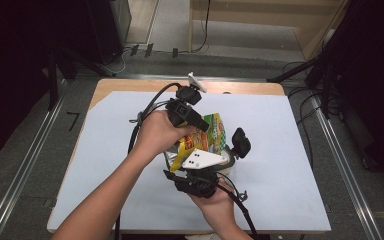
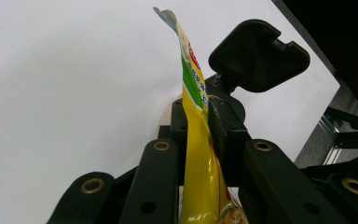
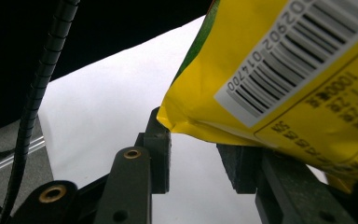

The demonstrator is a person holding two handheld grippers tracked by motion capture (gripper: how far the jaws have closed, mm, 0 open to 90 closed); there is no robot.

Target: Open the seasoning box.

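**High view: two handheld grippers on one yellow snack bag, mid-table**

High view, left side first: the person's left hand (image 1: 155, 131) holds the left gripper (image 1: 202, 127), which points right and down into the top edge of a yellow-green snack bag (image 1: 210, 137). The bag is held up over the white table sheet (image 1: 280, 150), between the two grippers. Just below the bag sits the right gripper (image 1: 225, 160), with its grey three-cornered plate (image 1: 202, 159) on top, held by the right hand (image 1: 215, 200) coming in from the bottom edge. A black cable (image 1: 145, 112) trails off the left gripper.

Left gripper view: jaws together, clamped on the bag's thin flattened edge (image 2: 198, 140). The bag runs straight up between the pads and out past the tips. A black pad of the other gripper (image 2: 258, 53) shows just beyond, right of the bag.

Right gripper view: jaws apart, with a clear gap between the pads. The bag's barcode side (image 3: 284, 74) hangs above and to the right. Its lower corner touches the tip of the left-hand finger (image 3: 158, 140), and its bottom edge lies on the right-hand one. Not squeezed.
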